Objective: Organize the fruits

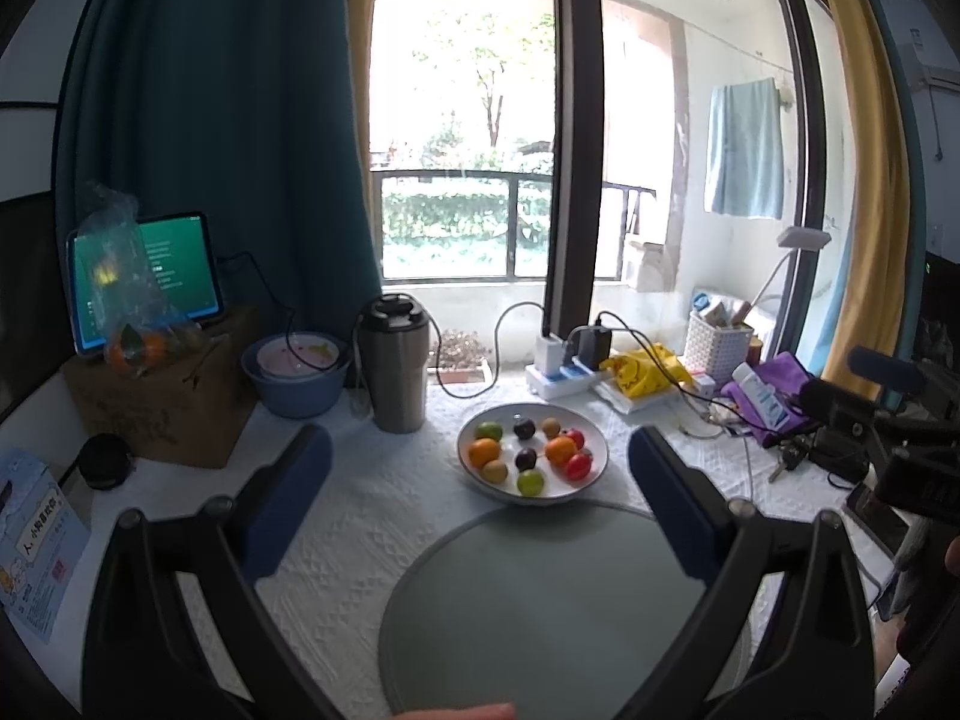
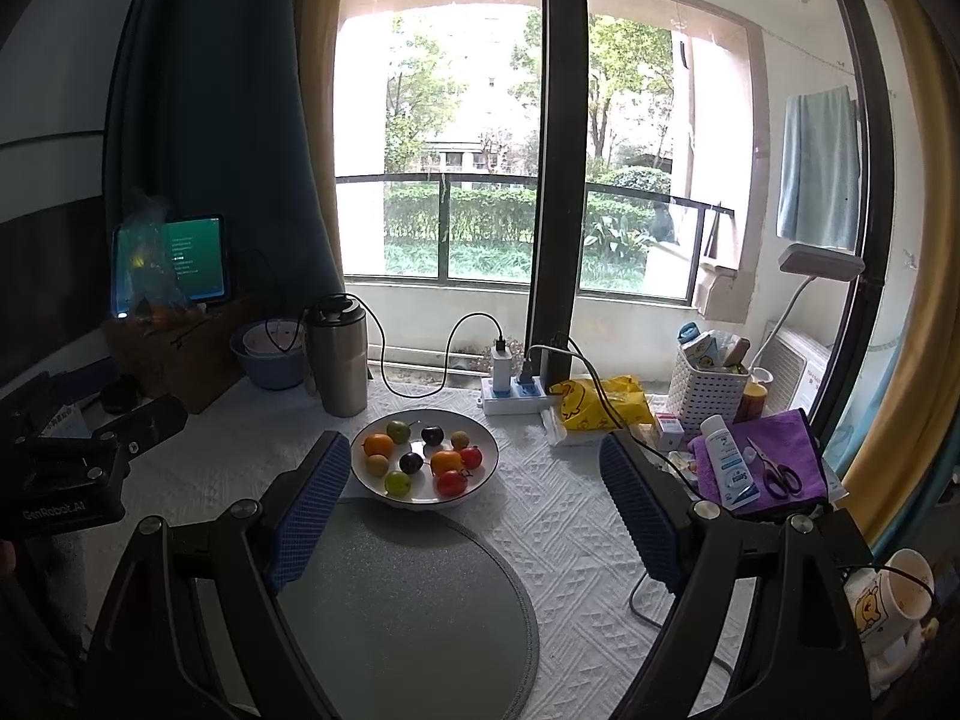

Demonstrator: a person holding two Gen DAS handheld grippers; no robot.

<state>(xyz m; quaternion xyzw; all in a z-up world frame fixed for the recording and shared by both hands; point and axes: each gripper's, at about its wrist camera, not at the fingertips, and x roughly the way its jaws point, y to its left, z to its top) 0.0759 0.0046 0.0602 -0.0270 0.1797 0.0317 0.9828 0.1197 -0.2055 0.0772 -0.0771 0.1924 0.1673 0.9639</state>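
Nearest, the left gripper (image 1: 480, 498) and right gripper (image 2: 474, 516) both hang above the table with jaws spread wide and nothing between them. Under them lies a round grey placemat (image 1: 540, 612) on the white textured tablecloth (image 2: 570, 540). Just beyond the mat's far edge sits the white bowl (image 1: 591, 471) holding the fruits (image 2: 447, 462): oranges, red, green, brown and dark purple ones. Behind it stand a steel tumbler (image 1: 396, 372) and a power strip (image 2: 516, 399) with trailing cables; a yellow bag (image 2: 606, 399) and white basket (image 2: 708, 384) crowd the right.
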